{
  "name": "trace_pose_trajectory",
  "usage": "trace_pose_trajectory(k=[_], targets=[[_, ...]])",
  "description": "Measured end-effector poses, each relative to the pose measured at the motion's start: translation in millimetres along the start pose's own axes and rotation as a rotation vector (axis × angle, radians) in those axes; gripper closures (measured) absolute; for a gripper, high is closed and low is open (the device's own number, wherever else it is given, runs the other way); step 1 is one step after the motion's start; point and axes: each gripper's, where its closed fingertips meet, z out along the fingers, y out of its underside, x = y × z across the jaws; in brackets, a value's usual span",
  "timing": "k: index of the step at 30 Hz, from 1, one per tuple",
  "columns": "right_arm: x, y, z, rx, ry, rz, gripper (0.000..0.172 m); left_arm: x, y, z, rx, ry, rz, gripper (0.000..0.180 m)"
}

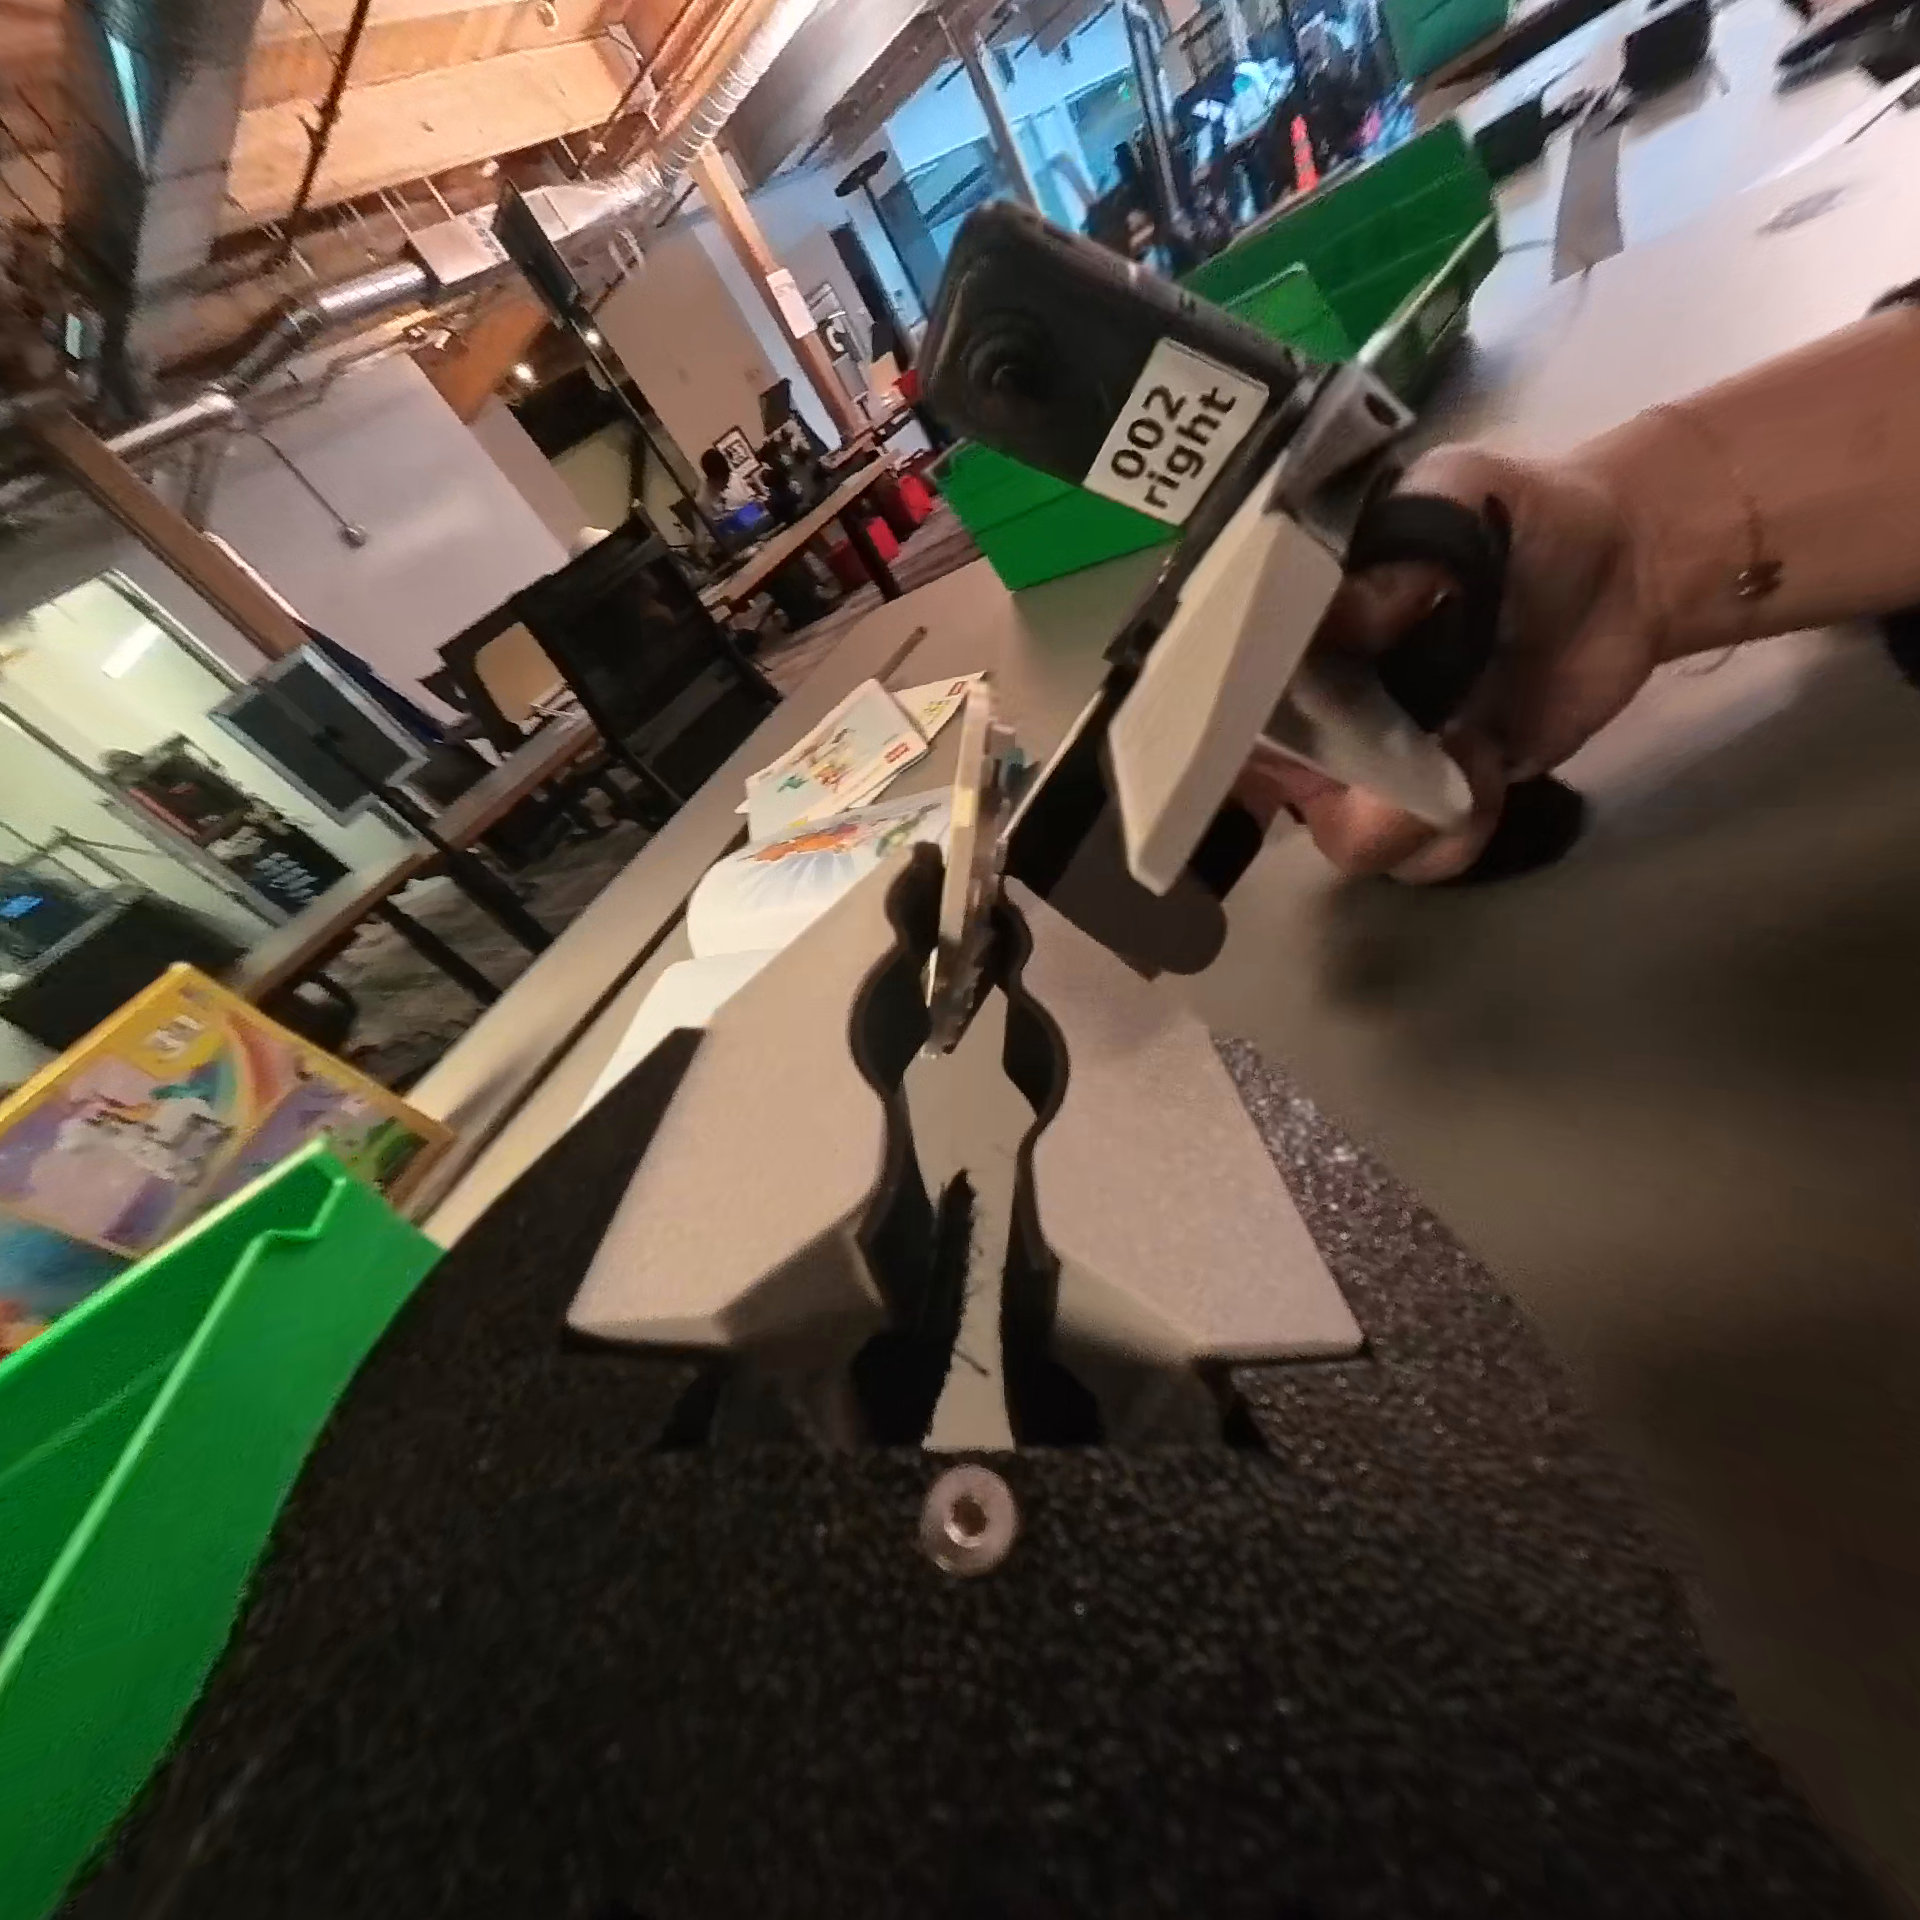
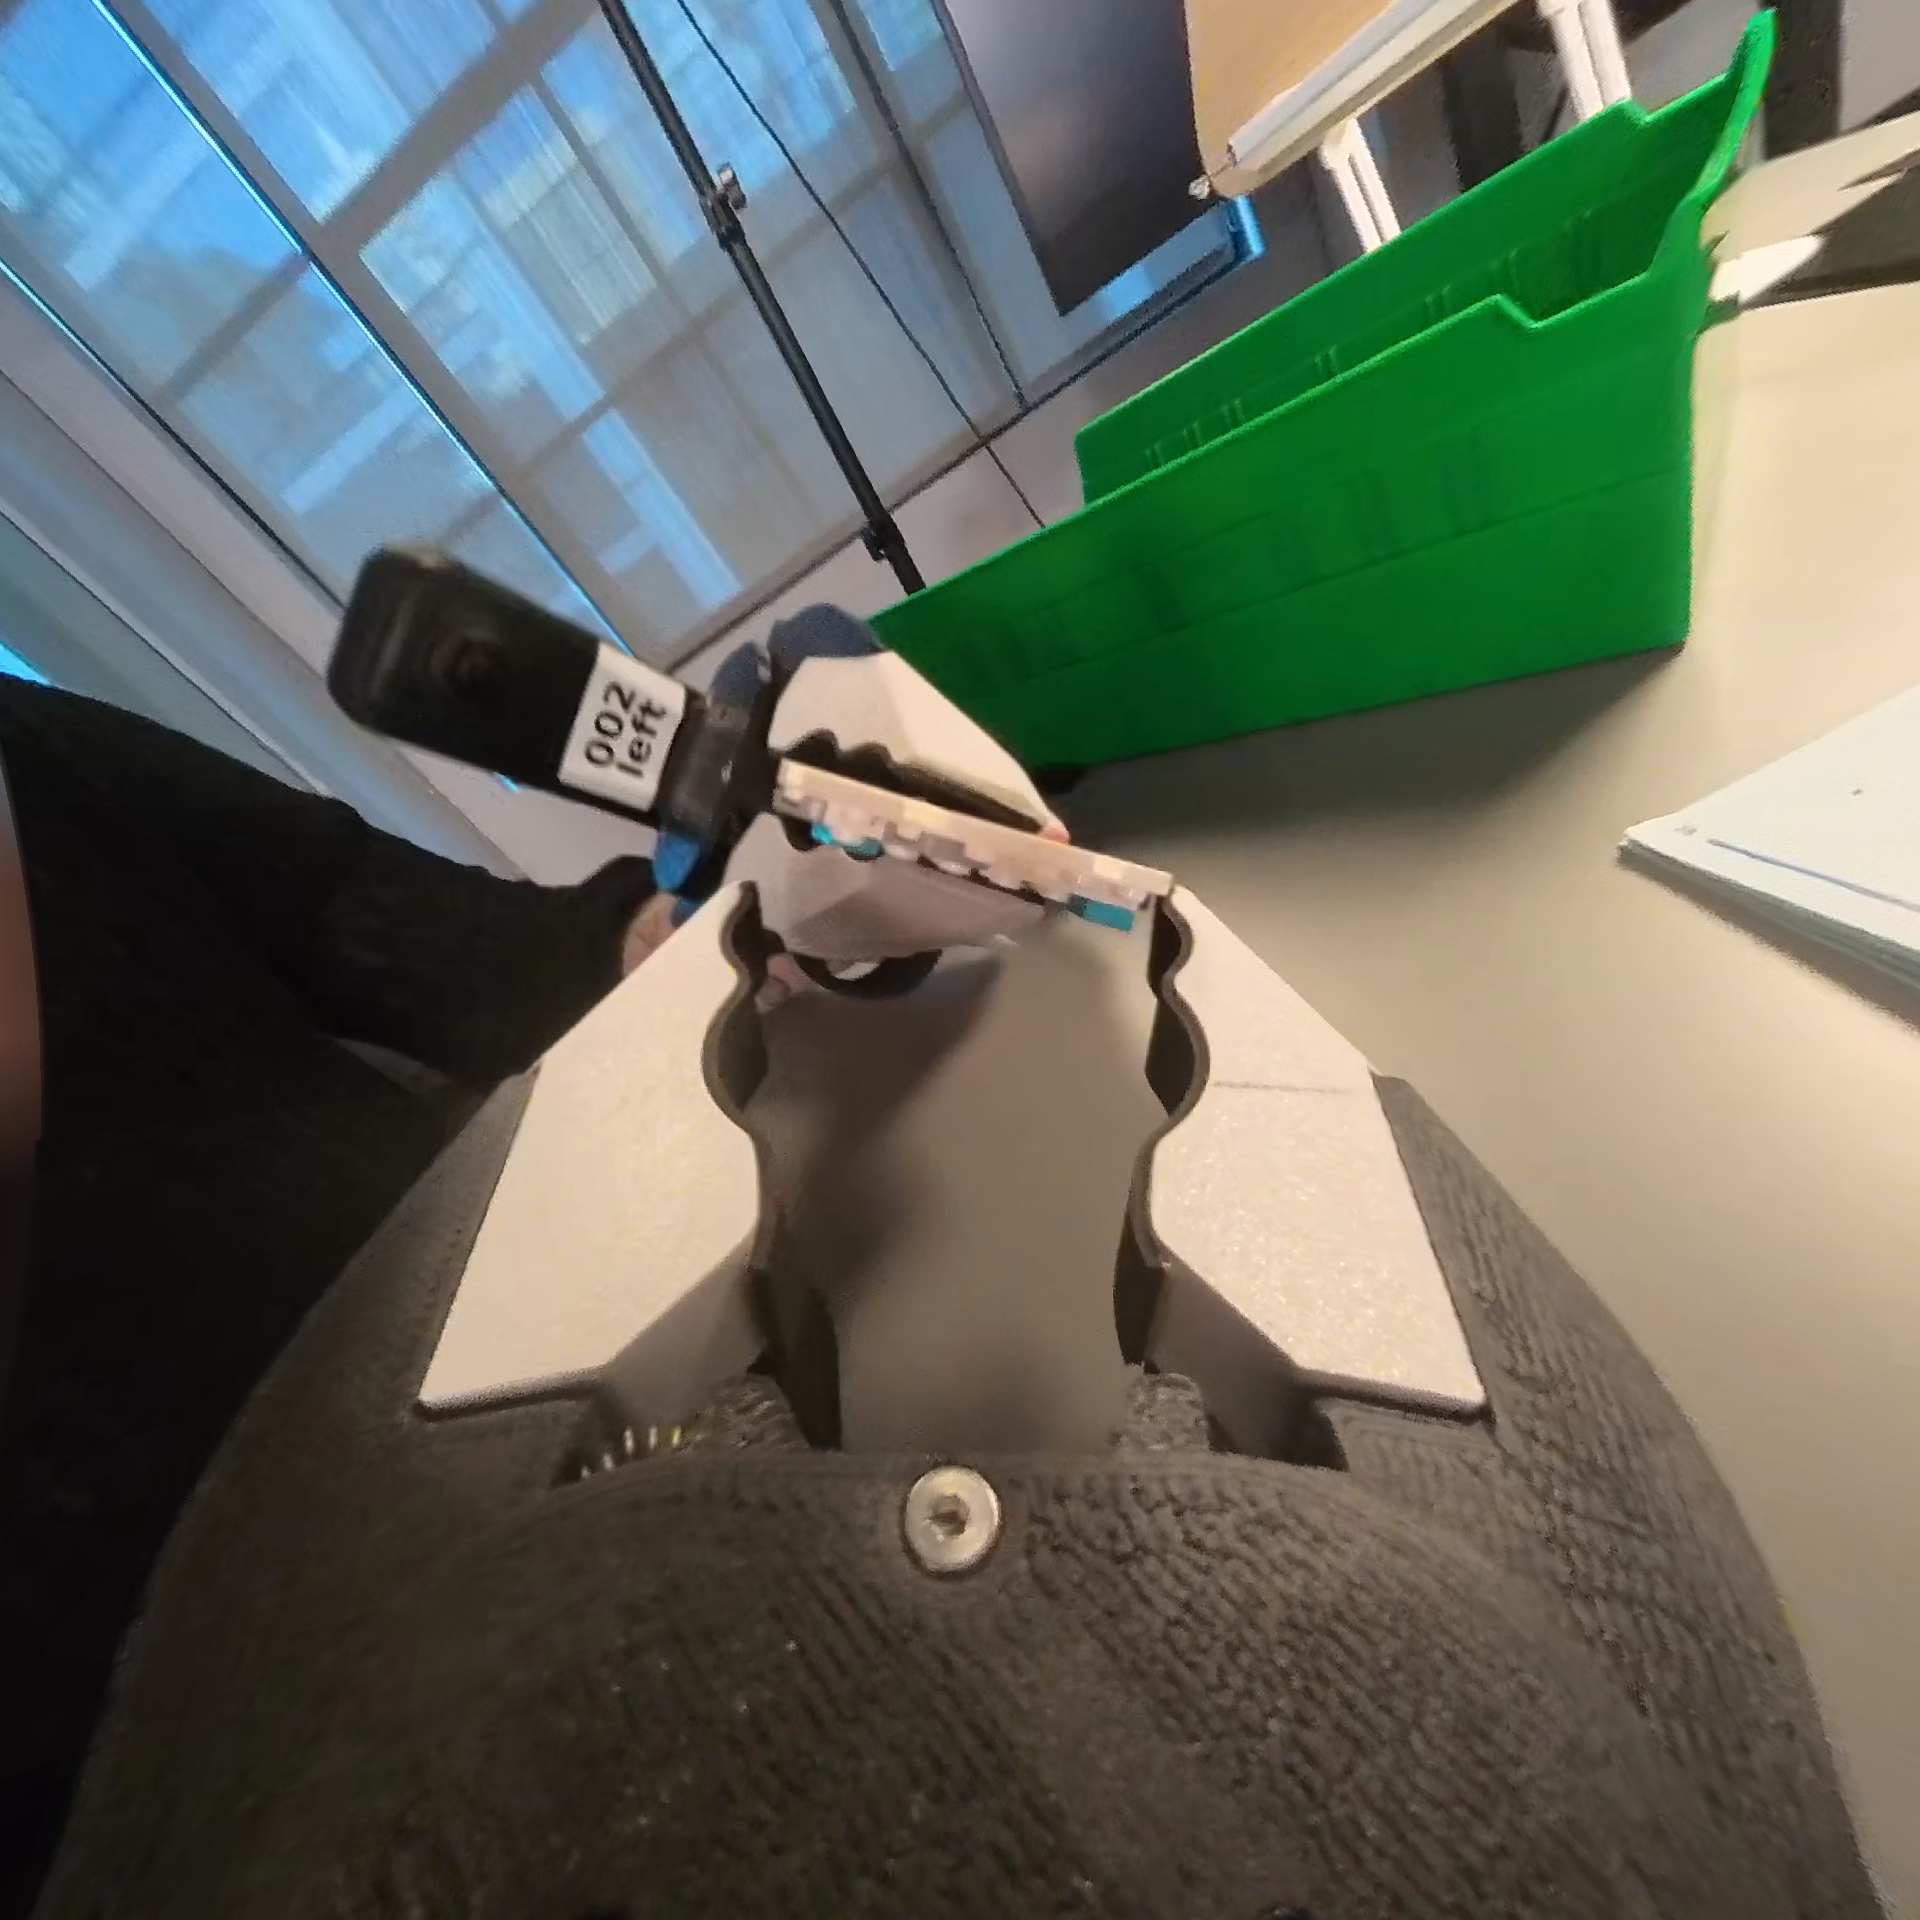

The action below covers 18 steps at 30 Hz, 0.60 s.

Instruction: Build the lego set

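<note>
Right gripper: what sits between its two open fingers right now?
In the right wrist view, the far end of the flat toy-brick plate held by the left gripper, above bare grey table; neither finger presses it.

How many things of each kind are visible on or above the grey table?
Grippers: 2 (left gripper, right gripper)
Flat brick plate: 1
Green bins: 3
Booklets: 3
Toy box: 1
Total: 10

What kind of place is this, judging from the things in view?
Probably an open-plan workshop or lab office: exposed ceiling ducts, rows of long work tables, green plastic bins and building-toy booklets on the grey table, plus a large window.
</note>
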Motion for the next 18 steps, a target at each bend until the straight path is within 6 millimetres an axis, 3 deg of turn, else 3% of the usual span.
trace_pose_trajectory(k=[13,18], targets=[[-1.1,-6.0,-1.6,0.045,-0.052,0.100,0.100,3.3,-0.2,2.1,-0.030,-0.067,0.207,0.175],[-2.8,-2.4,-2.2,0.019,-0.028,0.015,0.102,6.6,-1.0,0.6,-0.029,-0.018,0.145,0.175]])
